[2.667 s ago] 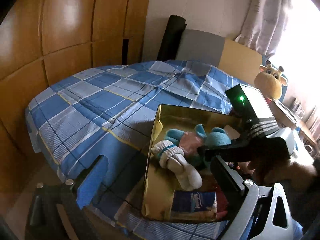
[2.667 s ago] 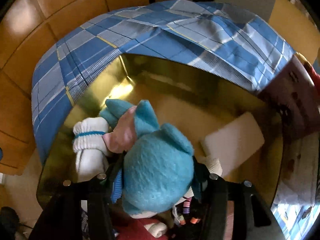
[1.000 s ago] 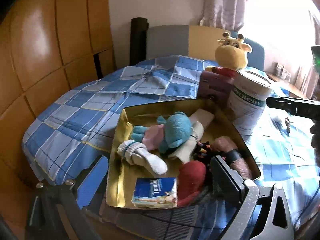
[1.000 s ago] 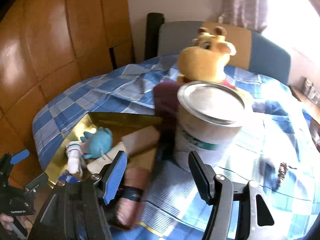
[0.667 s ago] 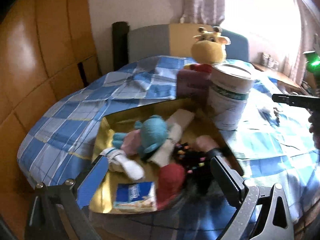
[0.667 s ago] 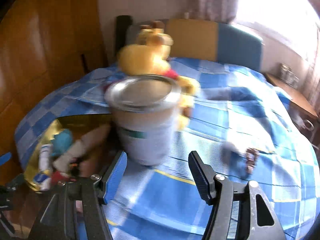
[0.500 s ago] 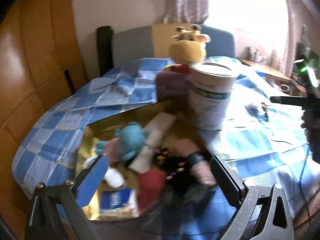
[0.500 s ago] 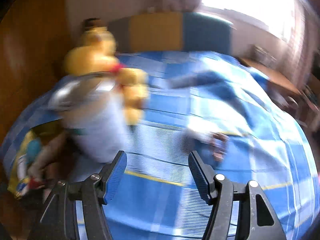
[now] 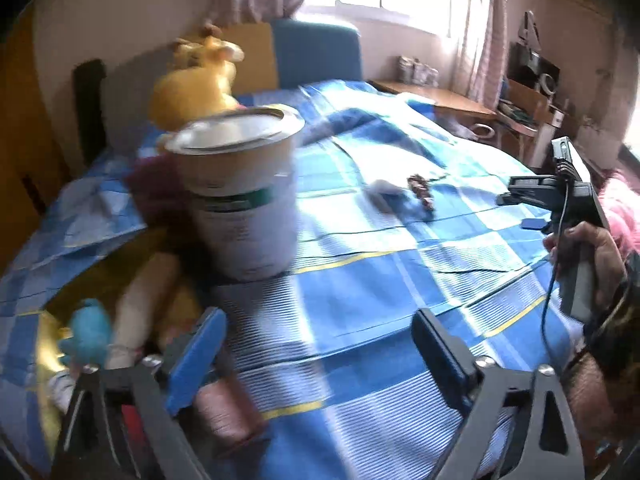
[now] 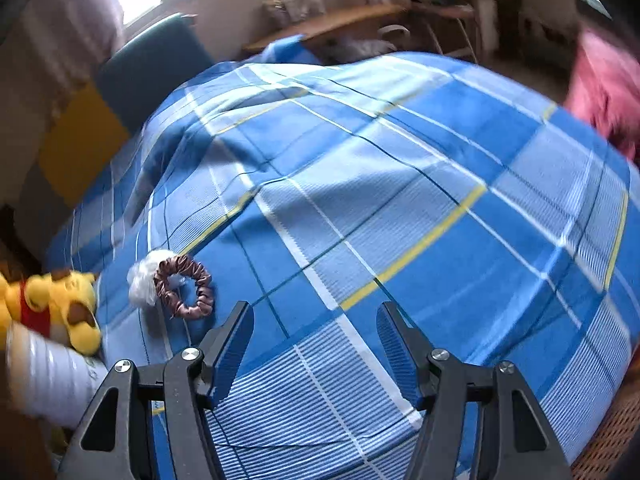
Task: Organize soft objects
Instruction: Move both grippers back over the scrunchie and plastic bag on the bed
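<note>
- Hanging over the blue checked bedspread [image 10: 400,184], the right gripper [image 10: 314,344] has its jaws apart with nothing between them.
- Left of it on the bedspread lies a brown scrunchie [image 10: 184,286], touching a white fluffy thing [image 10: 142,280].
- The left gripper [image 9: 316,344] is wide apart, empty, its jaws just closing a little.
- Its left finger is near the white can [image 9: 240,196] and the gold tray [image 9: 44,332] of soft toys.

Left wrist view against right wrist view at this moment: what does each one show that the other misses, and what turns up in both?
Only the left wrist view shows the gold tray with the blue plush in it, and the person's hand holding the right gripper.

Only the right wrist view shows the right gripper's open, empty jaws from behind.

Both show the checked bedspread, brown scrunchie, white wad, yellow plush and white canister.
</note>
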Motion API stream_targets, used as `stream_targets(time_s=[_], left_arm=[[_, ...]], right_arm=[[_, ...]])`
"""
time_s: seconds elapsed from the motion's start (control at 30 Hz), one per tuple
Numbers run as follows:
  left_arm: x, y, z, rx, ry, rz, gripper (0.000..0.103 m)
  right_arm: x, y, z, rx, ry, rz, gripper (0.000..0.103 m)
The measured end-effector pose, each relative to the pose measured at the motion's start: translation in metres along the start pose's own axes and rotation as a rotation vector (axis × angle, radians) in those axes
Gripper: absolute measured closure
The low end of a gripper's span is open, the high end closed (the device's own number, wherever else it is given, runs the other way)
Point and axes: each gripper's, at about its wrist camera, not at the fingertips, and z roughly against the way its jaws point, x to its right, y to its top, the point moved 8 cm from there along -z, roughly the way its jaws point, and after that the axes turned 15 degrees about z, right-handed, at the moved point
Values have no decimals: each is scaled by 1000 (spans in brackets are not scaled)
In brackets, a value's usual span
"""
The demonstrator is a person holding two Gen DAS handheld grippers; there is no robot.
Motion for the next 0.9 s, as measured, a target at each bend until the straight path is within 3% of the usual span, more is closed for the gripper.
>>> stream_targets(time_s=[0.23, 0.57, 0.77, 0.9], left_arm=[[56, 21, -47, -64, -81, -42, 26], [124, 50, -138, -179, -187, -27, 60], [157, 64, -190, -207, -246, 21, 60], [164, 76, -221, -178, -230, 58, 58]], right_arm=[[-14, -4, 3, -9, 41, 1, 38], [-6, -1, 5, -12, 74, -65, 38], [-9, 1, 6, -11, 90, -58, 38], [-10, 1, 6, -12, 103, -58, 38]])
